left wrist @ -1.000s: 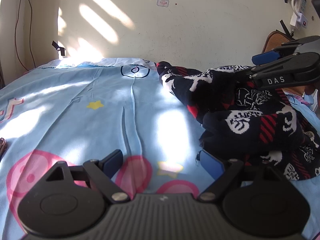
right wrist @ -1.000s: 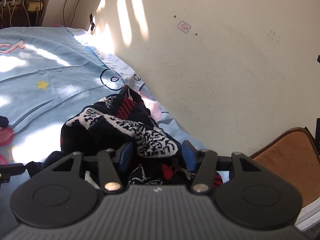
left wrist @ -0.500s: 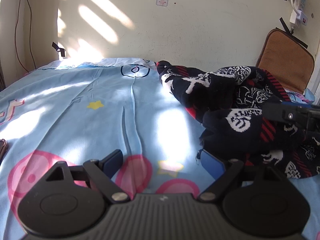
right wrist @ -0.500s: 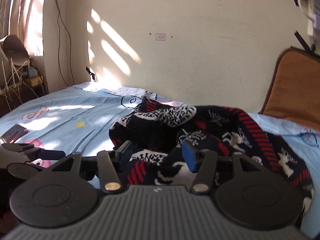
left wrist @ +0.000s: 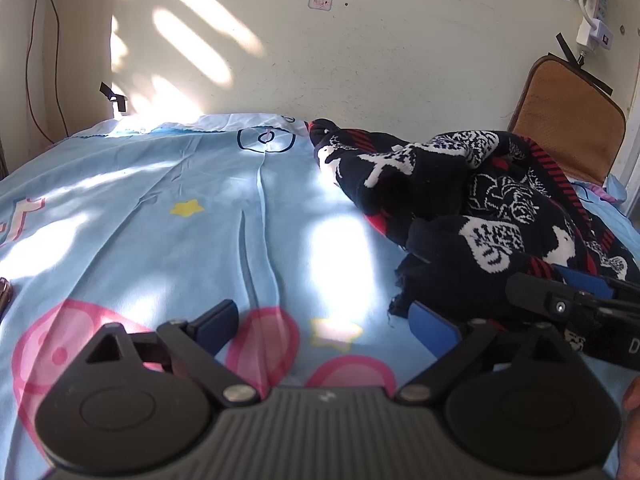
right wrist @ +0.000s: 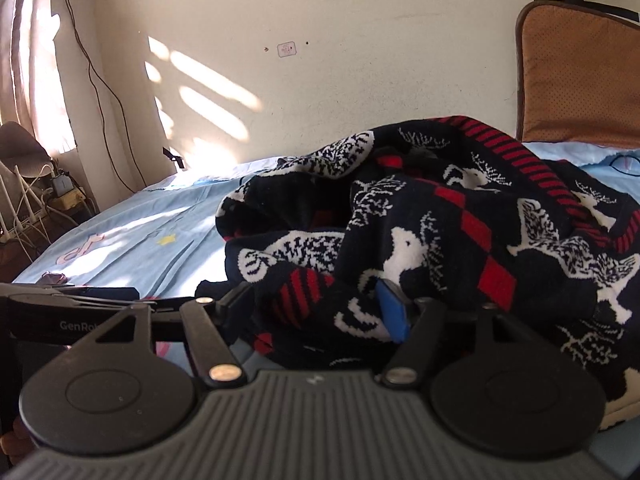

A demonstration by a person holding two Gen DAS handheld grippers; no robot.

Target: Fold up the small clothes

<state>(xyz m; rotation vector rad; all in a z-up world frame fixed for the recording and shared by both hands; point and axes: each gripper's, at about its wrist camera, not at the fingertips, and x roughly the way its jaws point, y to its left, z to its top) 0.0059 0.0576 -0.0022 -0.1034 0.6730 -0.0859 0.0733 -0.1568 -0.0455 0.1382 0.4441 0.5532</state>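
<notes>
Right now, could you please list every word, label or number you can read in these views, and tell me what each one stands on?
"GenRo", cut off by the right gripper's own body: on the side of the left gripper, right wrist view.
"D", the rest out of frame: on the right gripper, left wrist view.
Small wall sticker: print too small to read.
Sheet: pink shapes, not legible as letters.

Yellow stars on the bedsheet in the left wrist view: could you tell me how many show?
2: one star mid-sheet, one between the gripper's fingers. The sweater may hide others.
</notes>
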